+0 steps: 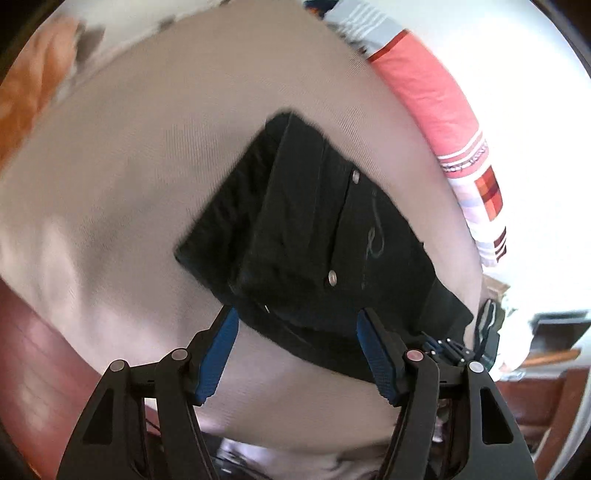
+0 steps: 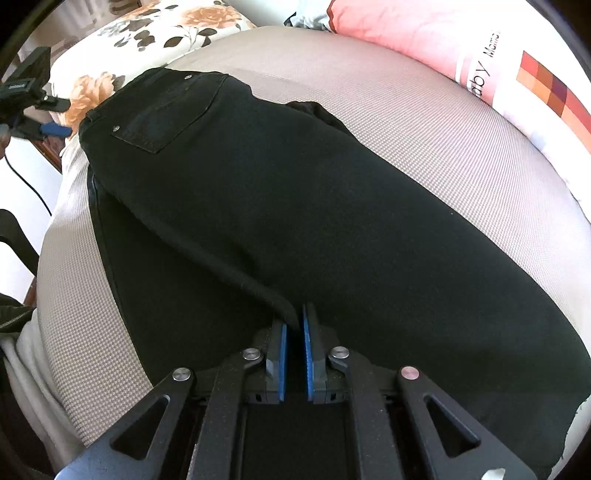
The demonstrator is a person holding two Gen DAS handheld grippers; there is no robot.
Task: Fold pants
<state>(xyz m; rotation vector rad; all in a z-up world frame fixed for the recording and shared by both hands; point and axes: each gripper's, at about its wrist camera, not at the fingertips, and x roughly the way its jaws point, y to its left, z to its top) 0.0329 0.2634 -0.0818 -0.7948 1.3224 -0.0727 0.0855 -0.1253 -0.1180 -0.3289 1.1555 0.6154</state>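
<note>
Black pants (image 2: pixel 295 192) lie lengthwise on a beige bed cover (image 2: pixel 424 122), with one layer folded over the other. The back pocket (image 2: pixel 170 110) with its rivets sits at the far waist end. My right gripper (image 2: pixel 293 314) is shut on the raised fold edge of the pants, close to the camera. In the left wrist view the waist end of the pants (image 1: pixel 317 229) lies just beyond my left gripper (image 1: pixel 297 321). That gripper stands open, its blue pads apart on either side of the cloth's near edge and not pressing on it.
A pink pillow (image 2: pixel 424 37) with a checked patch lies along the bed's far right side. A floral pillow (image 2: pixel 166 26) sits at the far left. The bed's edge drops to a red-brown wooden floor (image 1: pixel 37 350). A black cable (image 2: pixel 26 181) hangs at the left.
</note>
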